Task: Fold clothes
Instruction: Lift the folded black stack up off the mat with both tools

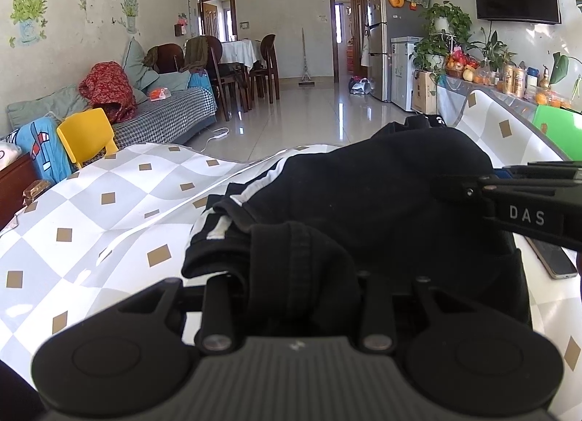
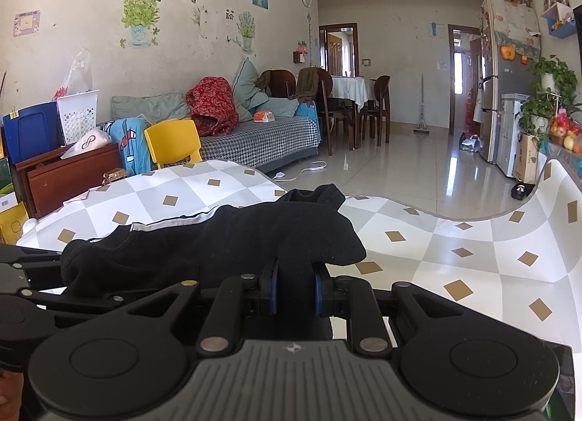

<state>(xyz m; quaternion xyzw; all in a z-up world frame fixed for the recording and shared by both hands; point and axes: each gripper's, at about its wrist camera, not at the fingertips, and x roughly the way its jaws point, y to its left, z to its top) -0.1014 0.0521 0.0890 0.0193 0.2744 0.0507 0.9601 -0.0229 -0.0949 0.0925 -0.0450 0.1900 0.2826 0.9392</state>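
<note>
The black garment (image 1: 382,195) with a white stripe lies bunched on the checkered tablecloth (image 1: 91,210). The left gripper (image 1: 291,275) is clamped on a thick fold of it, and the right gripper (image 2: 294,286) pinches its near edge between blue pads (image 2: 273,290).

Black garment (image 1: 363,195) in left claw (image 1: 294,275)

We cannot see the left gripper (image 1: 291,275) fingertips: bunched black garment (image 1: 382,195) covers them. Phone (image 1: 553,261) partly hidden.
</note>
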